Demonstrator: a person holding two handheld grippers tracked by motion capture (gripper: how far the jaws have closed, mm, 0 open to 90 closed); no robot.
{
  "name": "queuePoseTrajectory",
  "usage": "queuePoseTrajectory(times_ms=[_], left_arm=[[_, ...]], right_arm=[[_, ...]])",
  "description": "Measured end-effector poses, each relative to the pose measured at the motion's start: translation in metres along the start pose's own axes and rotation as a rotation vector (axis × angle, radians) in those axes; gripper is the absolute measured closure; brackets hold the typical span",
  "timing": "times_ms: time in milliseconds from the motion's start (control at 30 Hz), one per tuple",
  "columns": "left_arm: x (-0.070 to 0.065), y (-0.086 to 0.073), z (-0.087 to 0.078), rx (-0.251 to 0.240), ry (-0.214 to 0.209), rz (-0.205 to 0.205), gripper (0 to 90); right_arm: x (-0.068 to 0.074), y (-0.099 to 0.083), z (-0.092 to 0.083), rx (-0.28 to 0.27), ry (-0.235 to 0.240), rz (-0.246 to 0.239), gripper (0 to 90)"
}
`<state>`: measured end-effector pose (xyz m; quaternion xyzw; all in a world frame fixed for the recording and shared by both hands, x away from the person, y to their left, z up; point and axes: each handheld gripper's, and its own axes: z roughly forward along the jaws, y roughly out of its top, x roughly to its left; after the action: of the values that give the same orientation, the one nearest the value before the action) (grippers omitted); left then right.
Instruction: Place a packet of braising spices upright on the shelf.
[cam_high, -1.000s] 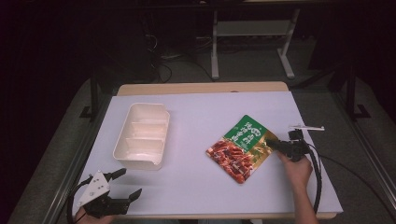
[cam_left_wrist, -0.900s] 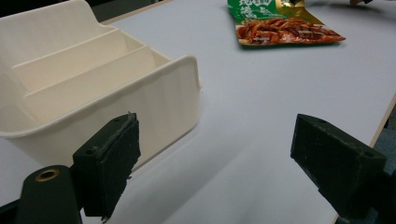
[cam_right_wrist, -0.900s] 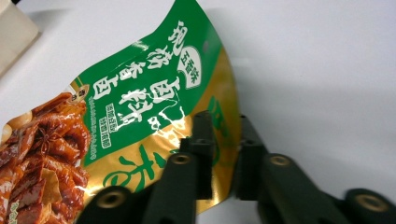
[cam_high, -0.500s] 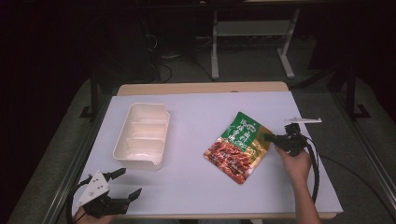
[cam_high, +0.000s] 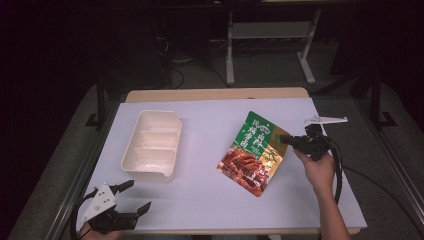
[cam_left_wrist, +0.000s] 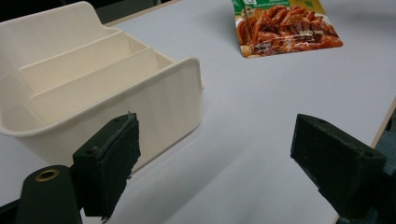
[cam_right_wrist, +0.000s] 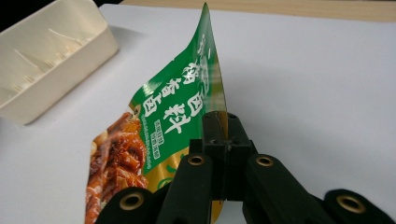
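We've got right gripper (cam_high: 287, 141) clamped on snack pouch (cam_high: 253, 152) edge, pouch tilted up off table (cam_high: 210, 195) (tray (cam_high: 152, 145) empty so far). Left gripper (cam_high: 131, 197) wide open, idle near tray. Pouch probably goes there next.

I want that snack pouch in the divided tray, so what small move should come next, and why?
Probably lift the pouch a bit higher and carry it toward the tray. The right gripper is already shut on its edge with the top raised, the lower end looks low, and the tray's compartments look empty.
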<state>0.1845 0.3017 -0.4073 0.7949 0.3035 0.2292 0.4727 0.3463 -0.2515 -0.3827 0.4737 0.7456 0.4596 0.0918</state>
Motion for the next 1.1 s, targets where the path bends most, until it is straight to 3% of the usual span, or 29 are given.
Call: queuePoseTrajectory(times_ms=[300,633,867,1100], left_arm=[[0.000,0.000,0.000,-0.003,0.000,-0.004,15.0],[0.000,0.000,-0.001,-0.004,0.002,-0.003,15.0],[0.001,-0.001,-0.001,-0.003,0.006,-0.005,15.0],[0.001,-0.001,-0.001,0.000,0.007,-0.003,15.0]], right_arm=[[0.017,0.019,-0.010,-0.020,0.026,-0.053,90.0],[0.050,0.046,-0.023,-0.063,0.065,-0.171,90.0],[0.062,0.050,-0.030,-0.080,0.087,-0.212,90.0],[0.068,0.044,-0.040,-0.093,0.170,-0.234,90.0]])
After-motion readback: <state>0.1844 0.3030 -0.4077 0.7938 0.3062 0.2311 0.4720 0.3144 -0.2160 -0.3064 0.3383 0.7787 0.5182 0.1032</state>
